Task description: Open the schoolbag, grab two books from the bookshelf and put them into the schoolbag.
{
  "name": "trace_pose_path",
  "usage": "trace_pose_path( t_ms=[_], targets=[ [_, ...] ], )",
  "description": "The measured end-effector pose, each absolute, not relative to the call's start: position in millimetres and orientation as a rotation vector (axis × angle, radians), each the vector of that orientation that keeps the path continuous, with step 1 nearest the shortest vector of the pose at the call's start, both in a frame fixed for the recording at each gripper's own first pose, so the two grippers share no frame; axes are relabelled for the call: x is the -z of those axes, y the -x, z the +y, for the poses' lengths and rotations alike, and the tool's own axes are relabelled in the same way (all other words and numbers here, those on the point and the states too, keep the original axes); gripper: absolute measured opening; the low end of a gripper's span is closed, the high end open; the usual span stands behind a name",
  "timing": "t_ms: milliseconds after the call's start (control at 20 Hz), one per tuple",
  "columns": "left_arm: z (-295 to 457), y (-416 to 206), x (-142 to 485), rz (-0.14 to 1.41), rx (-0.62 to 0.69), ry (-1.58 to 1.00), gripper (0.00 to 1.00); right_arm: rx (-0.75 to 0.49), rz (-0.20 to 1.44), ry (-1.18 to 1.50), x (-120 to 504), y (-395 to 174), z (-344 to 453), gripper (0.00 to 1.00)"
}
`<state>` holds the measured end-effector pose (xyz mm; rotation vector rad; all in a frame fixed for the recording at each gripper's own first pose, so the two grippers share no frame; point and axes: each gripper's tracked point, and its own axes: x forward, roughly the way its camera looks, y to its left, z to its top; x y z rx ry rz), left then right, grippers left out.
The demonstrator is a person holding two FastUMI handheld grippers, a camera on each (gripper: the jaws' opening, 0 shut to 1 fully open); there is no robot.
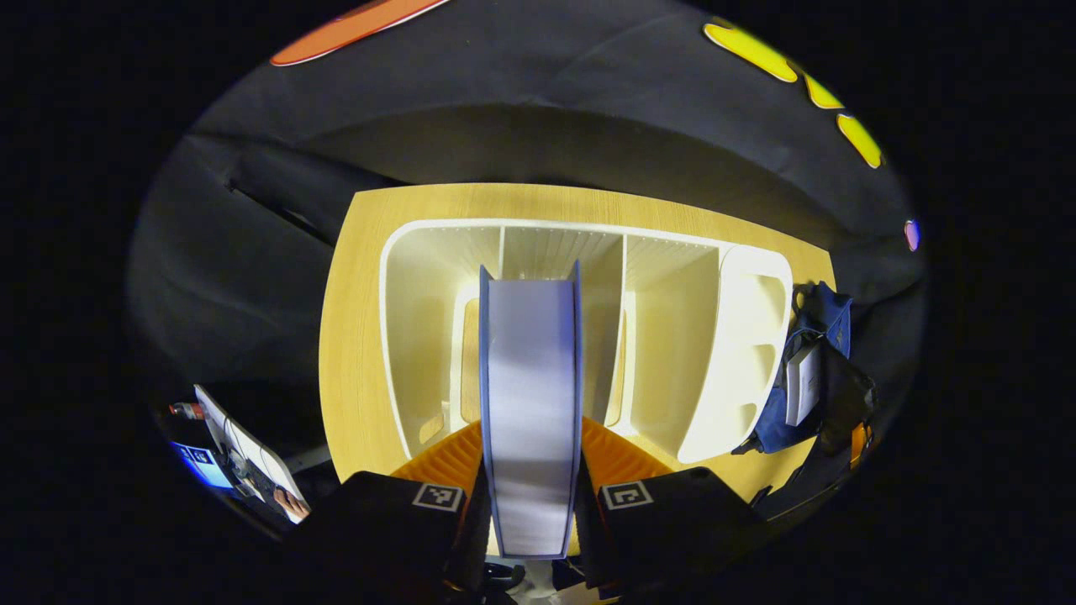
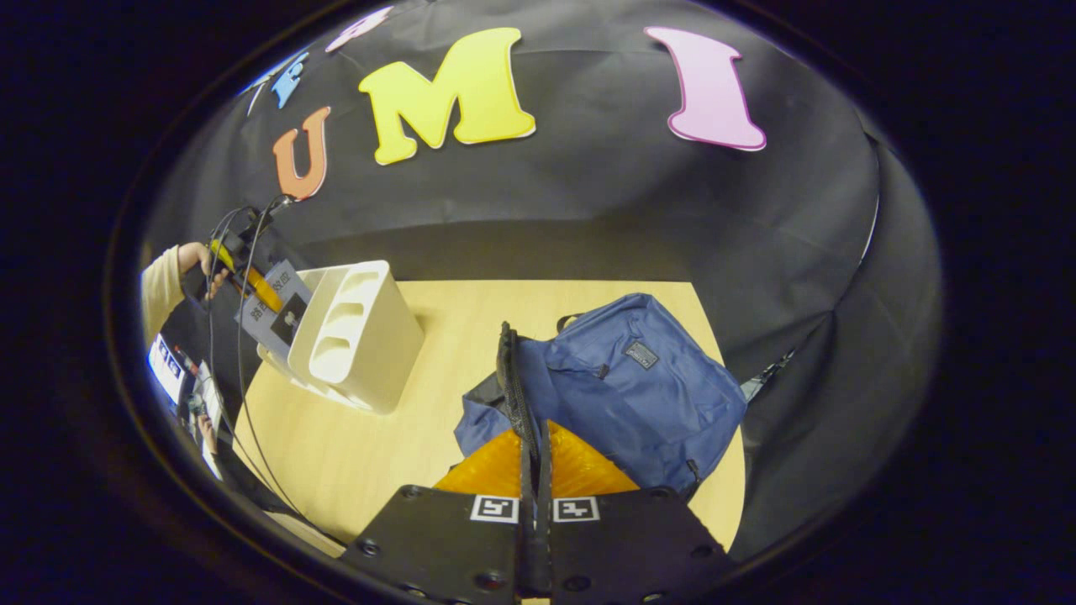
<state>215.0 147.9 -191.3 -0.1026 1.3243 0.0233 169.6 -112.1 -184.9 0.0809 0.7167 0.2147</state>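
My left claw [image 1: 531,496] pinches a book [image 1: 531,403] by its lower end, page edges facing me, both fingers pressed against its covers. It stands upright in front of the middle bay of the white bookshelf [image 1: 588,244], which sits on the wooden table [image 1: 353,353]; whether the book has cleared the shelf I cannot tell.

My right claw [image 2: 535,470] is pressed together on a black strap or edge of the schoolbag [image 2: 639,395], holding it taut. The blue schoolbag lies on the table just right of the bookshelf, and in the left gripper view its mouth is open with something white [image 1: 803,382] showing inside, possibly a first book.

So I judge the bag opened, one book perhaps in, and this one still to carry over.

The bag's small patch [image 2: 640,355] is too small to read.
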Motion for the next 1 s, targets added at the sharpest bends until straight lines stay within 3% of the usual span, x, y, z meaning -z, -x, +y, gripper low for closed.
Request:
trace_pose_path(
  t_ms=[550,800,850,900,1000],
  targets=[
    [145.1,-87.4,93.7,1.18,-0.004,0.159,0.45,-0.296,0.717,-0.058,188.7,-167.7,-110.0,0.0],
    [117.5,-17.1,90.6,1.138,0.016,0.314,0.45,-0.332,0.722,-0.046,192.5,-167.0,-108.5,0.0],
    [105.0,-7.8,91.3,1.133,0.038,0.361,0.49,-0.328,0.711,-0.041,191.2,-168.1,-110.1,0.03],
    [92.9,0.7,93.0,1.132,0.057,0.405,0.44,-0.335,0.708,-0.038,191.0,-169.2,-109.4,0.01],
    [71.4,15.1,101.0,1.131,0.096,0.453,0.44,-0.343,0.709,-0.023,192.2,-167.6,-107.7,0.0]
  ],
)
